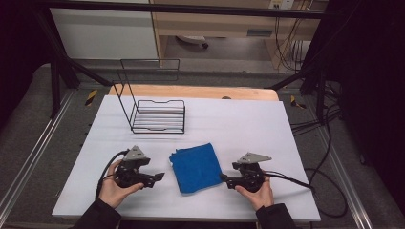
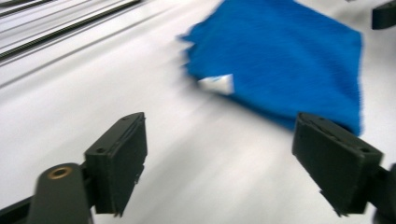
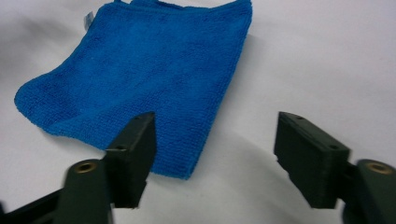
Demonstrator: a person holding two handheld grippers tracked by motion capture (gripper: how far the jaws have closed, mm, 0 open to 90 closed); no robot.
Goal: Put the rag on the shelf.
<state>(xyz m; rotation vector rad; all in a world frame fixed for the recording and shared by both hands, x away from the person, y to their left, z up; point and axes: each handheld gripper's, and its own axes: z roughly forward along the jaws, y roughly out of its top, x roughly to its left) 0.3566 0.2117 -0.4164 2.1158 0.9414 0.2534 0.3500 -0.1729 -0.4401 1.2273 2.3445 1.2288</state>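
Care suits the right gripper (image 3: 215, 158), jaws parted and empty, in squarely straddling the blue cloth (image 3: 144, 84) edge before pinching

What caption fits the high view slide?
Folded blue terry cloth on white table between open left gripper and right gripper.

Lab, black frame rig (image 1: 57, 71), trailing cables (image 1: 286, 43), white table (image 1: 248, 124)

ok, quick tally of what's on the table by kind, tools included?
Blue cloth: 1
Black wire rack: 1
Hand-held tools: 2, the left tool and the right tool, both with jaws apart and nothing between them
Total: 4
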